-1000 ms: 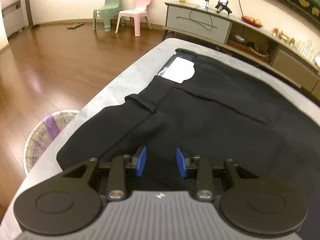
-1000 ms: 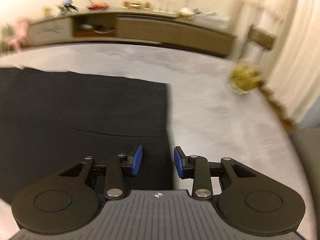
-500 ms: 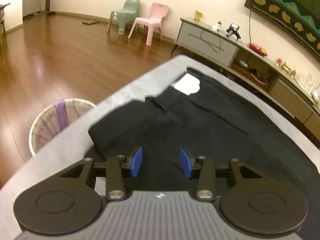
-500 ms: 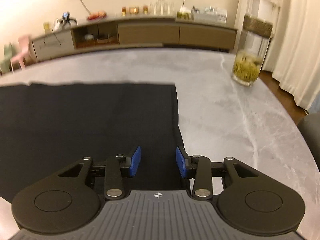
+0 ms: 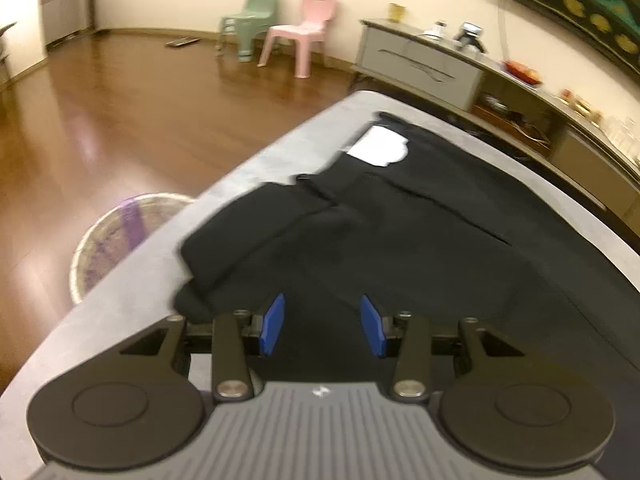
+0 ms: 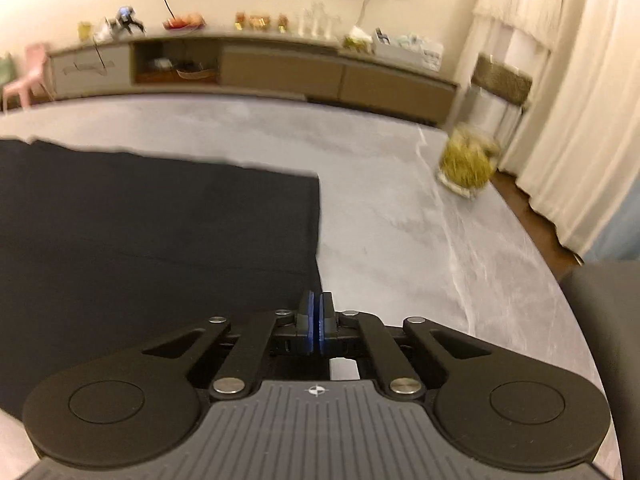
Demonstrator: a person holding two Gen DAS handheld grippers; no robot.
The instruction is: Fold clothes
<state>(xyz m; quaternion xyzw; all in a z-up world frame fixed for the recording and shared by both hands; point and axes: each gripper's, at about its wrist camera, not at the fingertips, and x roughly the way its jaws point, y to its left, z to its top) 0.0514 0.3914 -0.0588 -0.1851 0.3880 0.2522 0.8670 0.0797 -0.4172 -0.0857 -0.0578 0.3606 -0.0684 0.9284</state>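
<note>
I'm looking along my left gripper point(image 5: 322, 326), which is hovering with its blue fingers point(image 5: 272, 325) apart above the bunched end of the black trousers point(image 5: 400, 232); nothing is sitting between them. The trousers are lying spread flat across the grey table point(image 6: 400, 216). My right gripper point(image 6: 316, 322) is sitting at the trousers' square-cut end, pads pressed together, apparently pinching the cloth edge. A jar point(image 6: 468, 164) is standing near the table's far corner.
</note>
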